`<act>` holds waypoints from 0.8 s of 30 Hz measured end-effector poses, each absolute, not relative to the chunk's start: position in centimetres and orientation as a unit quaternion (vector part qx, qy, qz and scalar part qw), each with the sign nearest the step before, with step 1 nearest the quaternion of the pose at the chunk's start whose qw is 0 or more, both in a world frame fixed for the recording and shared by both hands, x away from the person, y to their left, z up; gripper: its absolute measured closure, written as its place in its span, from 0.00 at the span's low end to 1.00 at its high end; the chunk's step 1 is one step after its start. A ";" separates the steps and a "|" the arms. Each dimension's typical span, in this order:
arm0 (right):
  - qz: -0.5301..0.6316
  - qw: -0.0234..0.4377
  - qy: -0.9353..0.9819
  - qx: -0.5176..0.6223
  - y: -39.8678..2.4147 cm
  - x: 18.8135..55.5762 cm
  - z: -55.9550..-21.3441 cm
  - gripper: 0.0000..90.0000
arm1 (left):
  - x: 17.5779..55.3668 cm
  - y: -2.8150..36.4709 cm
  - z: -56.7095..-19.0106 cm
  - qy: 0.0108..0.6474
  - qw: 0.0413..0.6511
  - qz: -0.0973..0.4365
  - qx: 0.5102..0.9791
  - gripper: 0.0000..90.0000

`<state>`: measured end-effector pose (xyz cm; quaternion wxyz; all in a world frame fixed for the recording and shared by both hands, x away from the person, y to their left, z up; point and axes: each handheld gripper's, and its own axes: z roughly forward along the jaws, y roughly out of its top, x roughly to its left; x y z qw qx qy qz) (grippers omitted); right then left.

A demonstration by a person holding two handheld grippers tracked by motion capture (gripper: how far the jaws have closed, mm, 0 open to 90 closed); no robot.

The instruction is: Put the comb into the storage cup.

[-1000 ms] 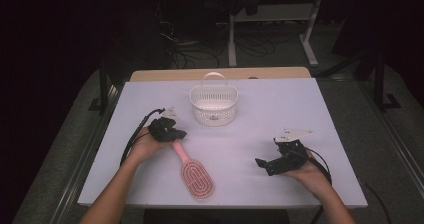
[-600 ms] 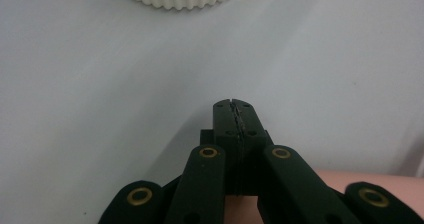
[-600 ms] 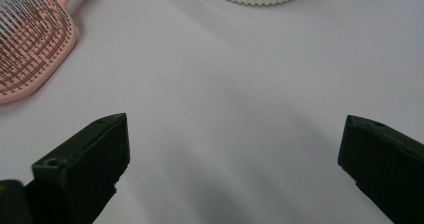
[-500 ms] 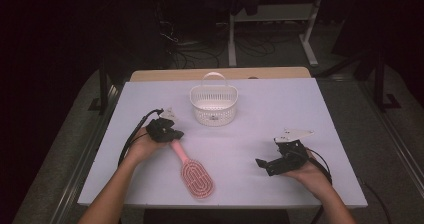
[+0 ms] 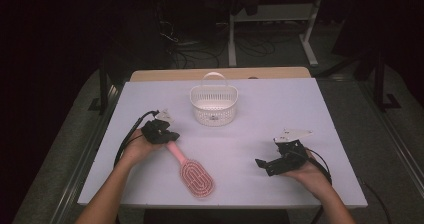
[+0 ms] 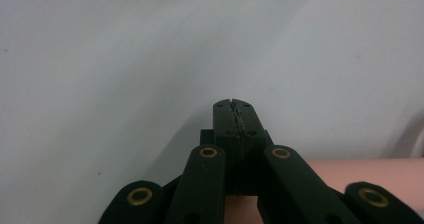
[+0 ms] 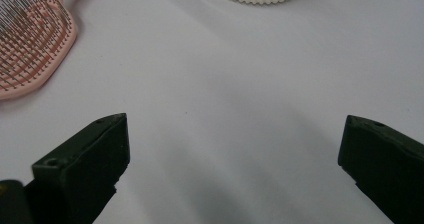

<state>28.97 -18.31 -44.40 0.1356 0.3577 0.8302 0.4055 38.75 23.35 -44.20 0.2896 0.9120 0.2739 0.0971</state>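
Toward the left edge of the white table [image 5: 310, 104], the left gripper [image 5: 167, 134] sits right at the handle end of the pink hairbrush [image 5: 192, 174]. The left gripper view shows its jaws pressed together with nothing between them, and the pink handle [image 6: 370, 171] passing beside and under the linkage, so no grip on the brush. From the high view I can't tell if the gripper body touches the handle or just sits over it.

Brush long axis runs diagonally: handle up-left at the left gripper, bristle head down-right toward the near edge, bristles up.

Right gripper [image 5: 267, 165] rests near the right-front corner, well apart from the brush, jaws spread wide and empty; its view has the brush head [image 7: 30, 46] far left.

White basket [image 5: 213, 105] stands mid-table toward the far edge, beyond the brush.

Left hand is clearly nearer. Judgement: to pick up the brush it has to open first, then straddle the handle crosswise to that diagonal.
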 end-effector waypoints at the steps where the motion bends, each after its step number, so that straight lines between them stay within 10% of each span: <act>1: 0.406 0.136 0.830 0.358 -18.3 29.0 -44.4 0.00 | 38.7 23.5 -44.2 0.274 0.290 0.097 0.912 1.00; 24: 0.406 0.133 0.830 0.359 -18.1 29.3 -44.5 0.00 | 36.9 26.2 -44.3 0.286 0.280 0.086 0.912 1.00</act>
